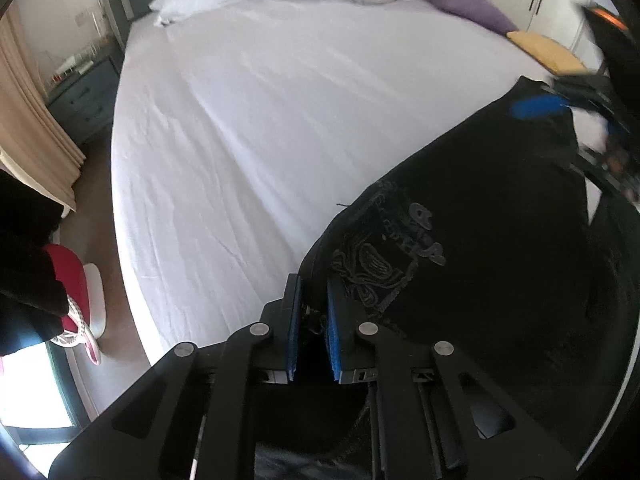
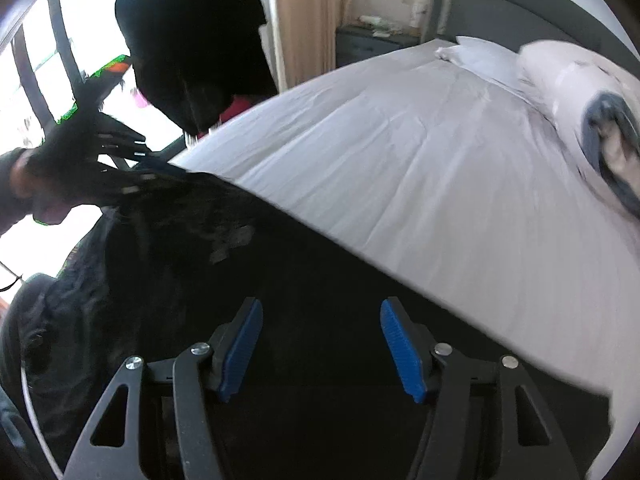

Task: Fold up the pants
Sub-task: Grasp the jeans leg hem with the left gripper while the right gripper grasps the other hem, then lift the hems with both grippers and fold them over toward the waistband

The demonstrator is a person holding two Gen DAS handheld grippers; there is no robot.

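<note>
One garment: black pants lie at the near edge of the white bed, filling the near right of the left wrist view and the near left and middle of the right wrist view.
Pants detail: an embroidered patch faces up just beyond the left fingertips.
Left gripper: blue pads drawn close together, clamped on the near left edge of the pants, dark cloth bunched in the narrow gap.
Right gripper: jaws apart, blue pads well separated above the flat black cloth near the pants' far edge; no cloth is pinched.
Other gripper seen: in the left wrist view the right tool shows blurred at the far right corner of the pants.
Bed surroundings: white pillows at the far end, a purple cushion and a yellow cushion far right.
Room: beige curtain and a nightstand to the left.
</note>
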